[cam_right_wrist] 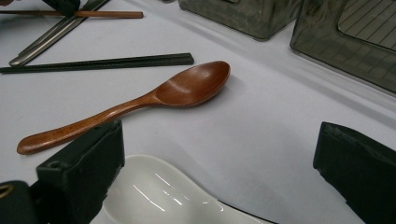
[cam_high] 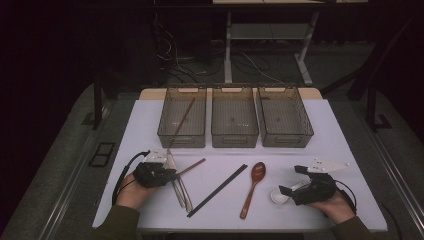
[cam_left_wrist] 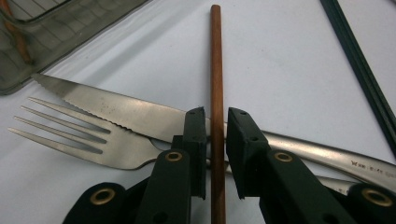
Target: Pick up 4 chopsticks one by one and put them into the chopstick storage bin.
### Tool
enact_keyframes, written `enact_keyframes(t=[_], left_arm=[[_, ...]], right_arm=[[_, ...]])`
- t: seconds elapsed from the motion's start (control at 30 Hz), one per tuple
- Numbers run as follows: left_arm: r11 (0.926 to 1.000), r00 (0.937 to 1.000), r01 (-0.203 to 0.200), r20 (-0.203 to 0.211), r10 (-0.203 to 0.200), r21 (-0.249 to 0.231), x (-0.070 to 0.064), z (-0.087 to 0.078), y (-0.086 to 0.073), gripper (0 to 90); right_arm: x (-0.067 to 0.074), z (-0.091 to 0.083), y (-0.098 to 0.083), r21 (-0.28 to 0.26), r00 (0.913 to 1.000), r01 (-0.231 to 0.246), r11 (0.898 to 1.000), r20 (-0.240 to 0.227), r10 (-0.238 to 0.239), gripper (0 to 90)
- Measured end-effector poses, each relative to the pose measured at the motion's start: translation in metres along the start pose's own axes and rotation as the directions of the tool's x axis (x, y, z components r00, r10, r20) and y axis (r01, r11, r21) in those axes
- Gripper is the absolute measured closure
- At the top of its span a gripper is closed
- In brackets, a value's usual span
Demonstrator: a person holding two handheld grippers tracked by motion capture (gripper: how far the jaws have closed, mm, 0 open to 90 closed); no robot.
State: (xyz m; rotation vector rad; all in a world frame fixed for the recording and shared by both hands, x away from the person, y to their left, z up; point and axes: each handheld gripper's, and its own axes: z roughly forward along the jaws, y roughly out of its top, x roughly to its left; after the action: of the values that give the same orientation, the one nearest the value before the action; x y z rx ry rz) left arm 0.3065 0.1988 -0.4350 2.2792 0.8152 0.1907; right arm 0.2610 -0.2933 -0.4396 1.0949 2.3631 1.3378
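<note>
A brown chopstick (cam_left_wrist: pixel 216 60) lies across a steel knife (cam_left_wrist: pixel 116 109), beside a fork (cam_left_wrist: pixel 70 135). My left gripper (cam_left_wrist: pixel 216 116) is shut on the chopstick, one pad against each side. In the high view my left gripper (cam_high: pixel 172 172) is at the table's front left, and the chopstick (cam_high: pixel 194 166) points away to the right. My right gripper (cam_high: pixel 292 180) is at the front right. It stands open (cam_right_wrist: pixel 219 177) over a white ceramic spoon (cam_right_wrist: pixel 159 196), which lies on the table between the jaws without touching either.
Three translucent grey bins (cam_high: pixel 235 141) stand in a row at the back. The left one holds another brown chopstick (cam_high: pixel 184 119). A black chopstick pair (cam_high: pixel 217 190) and a wooden spoon (cam_high: pixel 252 187) lie on the white table between my hands.
</note>
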Motion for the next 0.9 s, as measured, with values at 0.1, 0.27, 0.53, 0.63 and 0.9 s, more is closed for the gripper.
enact_keyframes(t=[0.1,0.27,0.53,0.63,0.9], left_arm=[[1.0000,1.0000,-0.001,0.004,0.001,0.003,-0.0001,0.0007,0.0000,77.8],[0.9997,0.9999,-0.010,0.008,0.010,0.023,-0.0011,0.0031,0.0002,79.8],[0.9996,0.9999,-0.006,0.013,0.006,0.026,-0.0015,0.0039,0.0007,82.0],[0.9995,0.9999,-0.008,0.015,0.008,0.029,-0.0008,0.0038,0.0010,82.1],[0.9995,0.9998,0.003,0.020,-0.003,0.032,0.0000,0.0032,0.0017,82.9]], right_arm=[[0.0000,-0.0002,0.0000,0.000,1.0000,0.000,1.000,0.000,0.000,1.8],[-0.0003,-0.0005,0.0000,0.000,1.0000,-0.001,1.000,0.001,0.001,1.8],[-0.0005,-0.0009,0.0000,-0.002,1.0000,0.000,1.000,0.001,0.000,1.8],[-0.0006,-0.0009,0.0000,-0.003,1.0000,0.002,1.000,0.002,-0.002,1.8],[-0.0006,-0.0010,0.0001,-0.003,1.0000,0.002,1.000,0.002,-0.002,1.8]])
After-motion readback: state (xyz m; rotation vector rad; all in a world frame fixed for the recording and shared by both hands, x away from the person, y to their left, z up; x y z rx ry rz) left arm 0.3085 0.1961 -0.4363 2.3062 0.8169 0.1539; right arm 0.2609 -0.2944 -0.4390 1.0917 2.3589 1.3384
